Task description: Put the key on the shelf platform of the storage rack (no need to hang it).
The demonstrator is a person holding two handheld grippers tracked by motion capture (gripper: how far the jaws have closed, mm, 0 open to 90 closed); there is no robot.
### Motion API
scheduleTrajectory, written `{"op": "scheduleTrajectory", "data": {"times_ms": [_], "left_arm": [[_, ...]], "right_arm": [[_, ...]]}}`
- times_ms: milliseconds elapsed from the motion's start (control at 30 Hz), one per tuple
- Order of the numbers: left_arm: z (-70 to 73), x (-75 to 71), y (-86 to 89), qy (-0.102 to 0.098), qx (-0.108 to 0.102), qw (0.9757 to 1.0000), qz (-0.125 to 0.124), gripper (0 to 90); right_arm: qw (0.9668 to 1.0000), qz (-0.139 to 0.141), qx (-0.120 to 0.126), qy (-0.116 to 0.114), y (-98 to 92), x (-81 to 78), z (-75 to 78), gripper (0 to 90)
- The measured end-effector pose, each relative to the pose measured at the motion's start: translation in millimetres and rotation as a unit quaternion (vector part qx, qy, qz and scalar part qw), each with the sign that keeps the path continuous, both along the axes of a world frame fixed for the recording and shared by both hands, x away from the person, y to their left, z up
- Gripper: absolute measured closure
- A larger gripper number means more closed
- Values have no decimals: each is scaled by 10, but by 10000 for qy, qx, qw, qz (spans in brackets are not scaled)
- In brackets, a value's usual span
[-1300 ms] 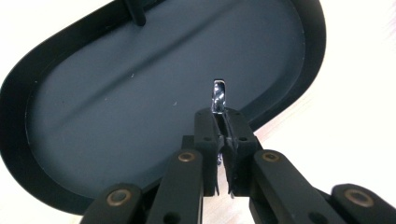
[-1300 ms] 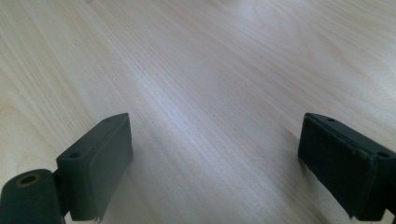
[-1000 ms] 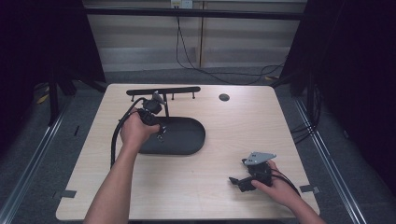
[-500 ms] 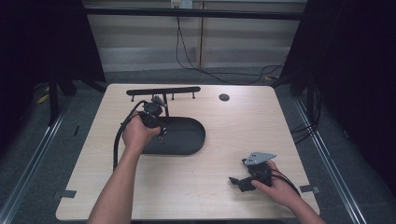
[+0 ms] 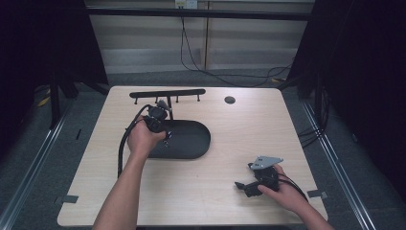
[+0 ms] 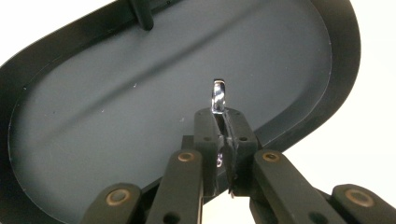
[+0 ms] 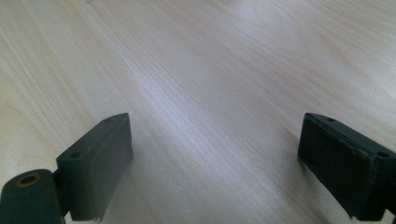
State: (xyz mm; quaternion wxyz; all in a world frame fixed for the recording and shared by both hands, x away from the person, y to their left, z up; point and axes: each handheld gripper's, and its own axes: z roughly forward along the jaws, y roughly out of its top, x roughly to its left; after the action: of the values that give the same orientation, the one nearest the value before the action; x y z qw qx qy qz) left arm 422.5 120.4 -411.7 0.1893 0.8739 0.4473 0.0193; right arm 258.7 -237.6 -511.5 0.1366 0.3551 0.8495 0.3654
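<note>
Ring (image 6: 218, 95) in tool (image 6: 223, 140) over tray (image 6: 116, 107)

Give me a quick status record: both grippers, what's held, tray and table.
left gripper: shut on a small shiny metal piece, over the tray
tray: black, oval, nothing lying in it that I can see
right gripper: open, holding nothing, low over bare table near the front right
rack: black bar at the table's far edge, behind the tray
</note>
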Motion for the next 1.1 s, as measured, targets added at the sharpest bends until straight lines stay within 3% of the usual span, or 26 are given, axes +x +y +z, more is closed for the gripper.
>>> {"op": "scheduleTrajectory", "data": {"times_ms": [400,433,467,1100], "left_arm": [[-73,-1,3,-96,8,9999,84,849],[-73,14,12,-116,51,9999,-33,849],[-83,6,-2,-97,-4,9999,66,849],[-227,67,-83,-113,11,9999,106,846]], "right_arm": [[10000,9,2,-8,0,2,-1,96],[10000,10,1,-8,0,2,-1,96],[10000,10,2,-9,0,2,-1,96],[10000,17,-6,-9,-1,2,-1,96]]}}
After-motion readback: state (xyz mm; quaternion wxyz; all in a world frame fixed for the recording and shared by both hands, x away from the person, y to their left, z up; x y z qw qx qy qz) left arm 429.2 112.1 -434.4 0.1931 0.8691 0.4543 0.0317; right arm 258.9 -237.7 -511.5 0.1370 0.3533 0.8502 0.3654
